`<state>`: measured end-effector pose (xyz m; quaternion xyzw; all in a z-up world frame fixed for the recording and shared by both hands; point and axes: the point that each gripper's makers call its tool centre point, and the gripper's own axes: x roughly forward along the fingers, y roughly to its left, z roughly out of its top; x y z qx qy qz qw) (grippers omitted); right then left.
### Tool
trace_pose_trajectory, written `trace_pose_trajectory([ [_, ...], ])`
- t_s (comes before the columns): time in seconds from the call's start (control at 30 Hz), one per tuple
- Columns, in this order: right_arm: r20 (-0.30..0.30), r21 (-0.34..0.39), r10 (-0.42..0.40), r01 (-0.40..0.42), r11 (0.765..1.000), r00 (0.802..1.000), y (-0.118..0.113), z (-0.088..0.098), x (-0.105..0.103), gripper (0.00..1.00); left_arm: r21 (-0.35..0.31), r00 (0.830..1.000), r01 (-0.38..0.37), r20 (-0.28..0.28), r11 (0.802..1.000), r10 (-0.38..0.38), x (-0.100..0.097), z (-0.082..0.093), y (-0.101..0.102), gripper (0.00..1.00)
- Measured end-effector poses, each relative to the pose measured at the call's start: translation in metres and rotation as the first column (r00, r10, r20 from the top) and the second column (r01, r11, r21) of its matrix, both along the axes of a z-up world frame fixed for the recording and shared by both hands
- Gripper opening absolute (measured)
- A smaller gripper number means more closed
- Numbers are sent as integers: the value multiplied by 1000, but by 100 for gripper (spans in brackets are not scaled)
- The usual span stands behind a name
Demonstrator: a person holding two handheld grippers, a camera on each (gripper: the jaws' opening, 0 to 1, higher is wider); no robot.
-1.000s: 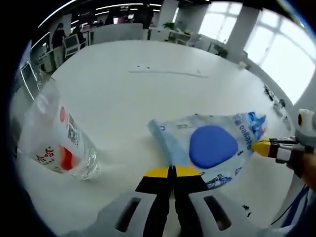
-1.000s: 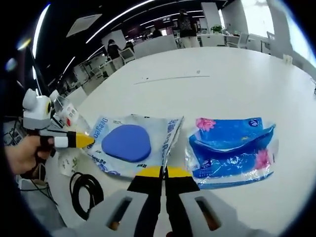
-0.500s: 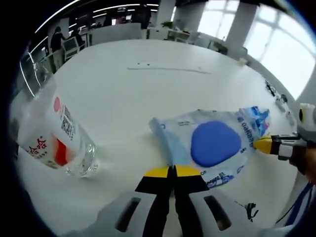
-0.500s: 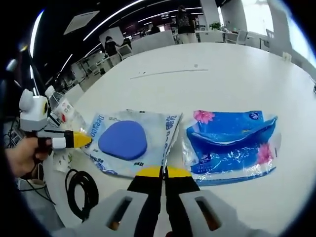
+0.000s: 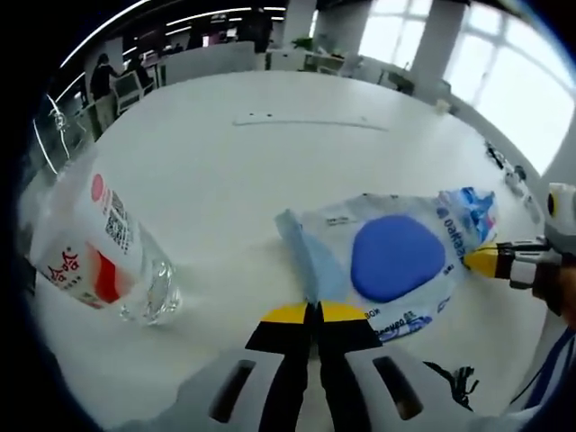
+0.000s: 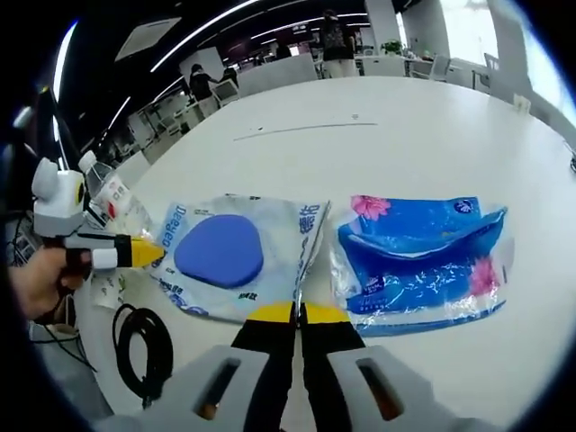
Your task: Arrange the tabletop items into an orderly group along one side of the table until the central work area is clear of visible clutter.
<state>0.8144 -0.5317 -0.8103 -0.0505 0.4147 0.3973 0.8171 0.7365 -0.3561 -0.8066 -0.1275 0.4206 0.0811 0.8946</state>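
Observation:
A flat wipes pack (image 5: 396,259) with a round blue lid lies on the white table (image 5: 270,162). My left gripper (image 5: 314,310) is shut on its near pale-blue edge. My right gripper (image 6: 298,312) is shut on the opposite edge of the same pack (image 6: 225,256). Each gripper appears in the other's view: the right one (image 5: 470,261) at the pack's far end, the left one (image 6: 148,253) in a person's hand. A crumpled blue tissue pack (image 6: 418,261) lies just right of the wipes pack. A clear bottle (image 5: 99,261) with a red label lies on its side to the left.
A black cable (image 6: 139,342) coils by the table's near edge, below the wipes pack. The bottle (image 6: 112,193) lies behind the left gripper. The far half of the table is bare white with a thin seam (image 5: 306,123). Office desks and chairs stand beyond.
Both grippers stay shut on the wipes pack. Both views have drifted a little; the black cable shows more at the table's near edge.

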Motion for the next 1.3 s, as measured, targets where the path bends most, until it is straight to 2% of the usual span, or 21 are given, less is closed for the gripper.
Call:
trace_pose_trajectory([
  [0.23,7,0,-19,19,1000,1000,1,-1,4,0,38,1000,4,-8,999,-4,0,-1,-1,0],
  [0.33,-10,-16,-12,12,1000,1000,2,-1,4,0,10,999,-28,-18,1000,28,0,0,0,1],
  [0.43,-7,-15,44,-44,999,999,8,-1,-3,8,-5,999,-32,-2,999,32,2,4,-2,10],
  [0.5,1,-11,54,-54,998,999,11,2,-6,18,-2,999,-20,31,1000,20,6,10,-5,16],
  [0.57,19,-17,71,-71,997,997,13,5,-10,23,1,998,-26,52,1000,26,10,16,-5,23],
  [0.6,30,-22,86,-85,996,996,14,9,-15,26,-21,997,-33,76,999,35,14,22,-8,25],
  [0.73,64,-5,129,-129,992,990,18,18,-18,30,-47,988,-55,144,997,61,22,40,-11,38],
  [0.8,84,-16,135,-134,991,987,16,25,-18,31,-61,983,-46,176,997,56,23,51,-13,39],
  [0.87,136,-37,155,-152,988,978,12,29,-15,31,-63,978,-40,200,997,51,23,58,-13,41],
  [0.97,152,-7,131,-131,991,980,5,38,-11,31,-66,972,-29,232,997,44,20,66,-13,46],
  [1.13,174,5,106,-109,994,979,-5,49,-11,33,-69,969,-55,238,996,70,8,72,-10,58],
  [1.2,176,4,95,-97,995,980,-7,49,-12,35,-87,969,-61,236,994,80,6,75,-11,59],
  [1.3,170,29,74,-80,996,983,-8,56,-15,41,-63,967,-53,245,997,67,6,80,-12,64],
])
